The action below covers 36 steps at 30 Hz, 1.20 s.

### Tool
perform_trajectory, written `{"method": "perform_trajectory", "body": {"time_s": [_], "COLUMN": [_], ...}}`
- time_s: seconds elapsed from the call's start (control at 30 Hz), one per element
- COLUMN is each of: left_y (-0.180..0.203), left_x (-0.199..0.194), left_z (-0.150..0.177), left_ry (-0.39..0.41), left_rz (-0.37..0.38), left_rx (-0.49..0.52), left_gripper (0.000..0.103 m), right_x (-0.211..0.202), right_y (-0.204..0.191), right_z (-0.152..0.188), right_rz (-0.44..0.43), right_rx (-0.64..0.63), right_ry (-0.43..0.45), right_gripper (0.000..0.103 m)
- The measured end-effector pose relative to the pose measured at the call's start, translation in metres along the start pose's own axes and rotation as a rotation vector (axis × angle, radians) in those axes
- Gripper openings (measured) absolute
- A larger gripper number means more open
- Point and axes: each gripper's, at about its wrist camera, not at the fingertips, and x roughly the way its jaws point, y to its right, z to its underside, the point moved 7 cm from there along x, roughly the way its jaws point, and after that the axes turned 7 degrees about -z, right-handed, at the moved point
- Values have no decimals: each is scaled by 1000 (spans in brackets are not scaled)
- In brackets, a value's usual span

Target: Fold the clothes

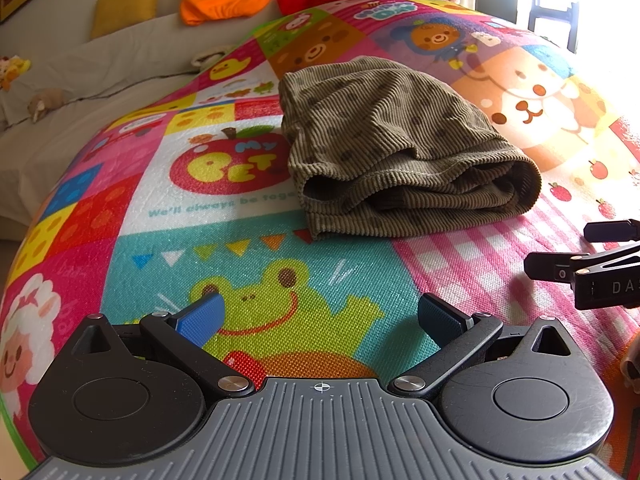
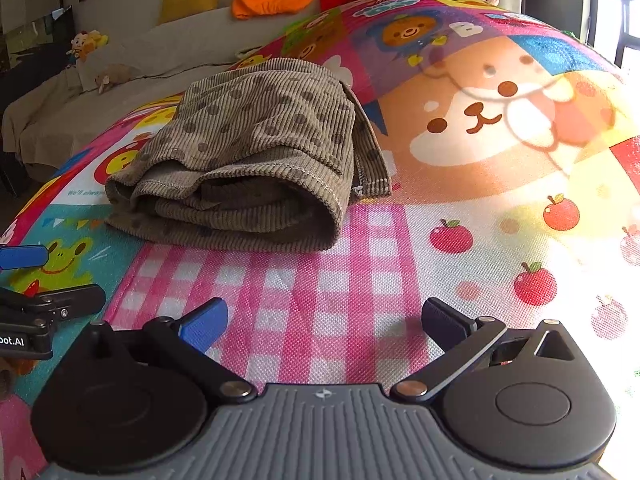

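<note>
- One cartoon-print play mat (image 1: 280, 280) covered the floor beside a beige sofa (image 1: 80, 92).
- We saw the ribbed, dotted olive garment (image 1: 392, 152) folded on the mat.
- Our left gripper (image 1: 320, 320) and right gripper (image 2: 324, 320) were spread, empty.

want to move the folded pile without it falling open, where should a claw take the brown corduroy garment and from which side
Judging by its pose, grip the rounded fold of the brown corduroy garment, the thick edge facing both cameras, coming in low over the play mat from the near side. All layers meet there. The right claw, open and empty, faces it most directly; the far edges look loose.
</note>
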Motion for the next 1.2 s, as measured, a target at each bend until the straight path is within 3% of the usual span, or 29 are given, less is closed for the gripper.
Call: {"method": "perform_trajectory", "body": {"time_s": [1.2], "left_y": [2], "left_x": [3], "left_z": [-3], "left_ry": [1], "left_rz": [-28], "left_rx": [-20], "left_gripper": [103], "right_x": [0], "right_y": [-1], "right_z": [0], "right_rz": [1], "right_rx": [-1], "right_ry": [11], "right_gripper": [103]}}
